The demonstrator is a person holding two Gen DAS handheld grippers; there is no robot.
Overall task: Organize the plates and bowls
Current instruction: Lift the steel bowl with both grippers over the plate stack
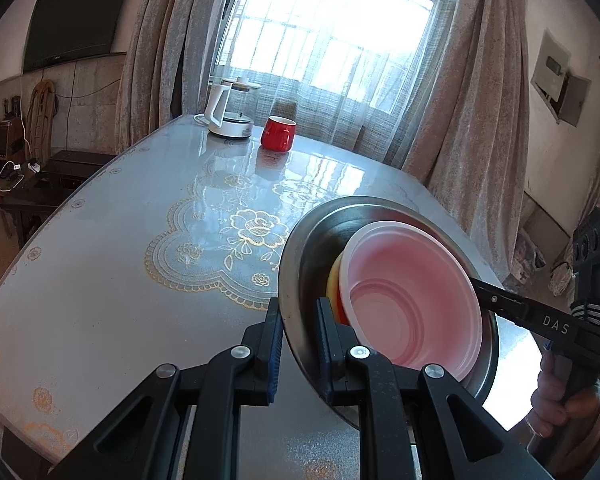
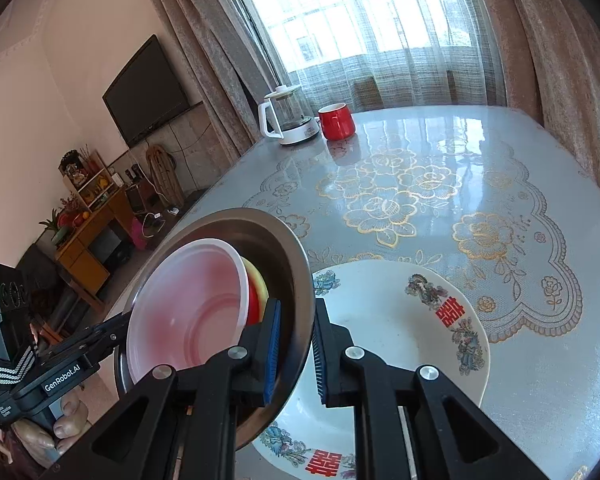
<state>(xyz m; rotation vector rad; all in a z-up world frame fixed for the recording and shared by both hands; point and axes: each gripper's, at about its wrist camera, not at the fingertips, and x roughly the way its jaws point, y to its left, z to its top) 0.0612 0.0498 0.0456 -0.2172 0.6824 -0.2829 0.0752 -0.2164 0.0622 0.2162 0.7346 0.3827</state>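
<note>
A steel plate point(image 1: 312, 248) point(image 2: 260, 240) hangs tilted above the table, held by both grippers. Nested bowls sit in it: a translucent pink-white bowl point(image 1: 412, 292) point(image 2: 196, 300) on top, with a yellow bowl point(image 1: 334, 280) point(image 2: 258, 280) and a red bowl point(image 2: 253, 304) under it. My left gripper point(image 1: 300, 316) is shut on the plate's near rim in the left wrist view. My right gripper point(image 2: 298, 312) is shut on the opposite rim. Each gripper shows in the other's view, the right gripper point(image 1: 480, 288) and the left gripper point(image 2: 120, 320). A white patterned plate point(image 2: 400, 320) lies on the table below the steel plate.
A red mug point(image 1: 278, 132) point(image 2: 336, 122) and a white kettle point(image 1: 230, 110) point(image 2: 286, 116) stand at the table's far end by the curtained window. The glossy flower-patterned table point(image 1: 140, 240) point(image 2: 500, 184) spreads between. A hand point(image 1: 560, 400) grips the right gripper's handle.
</note>
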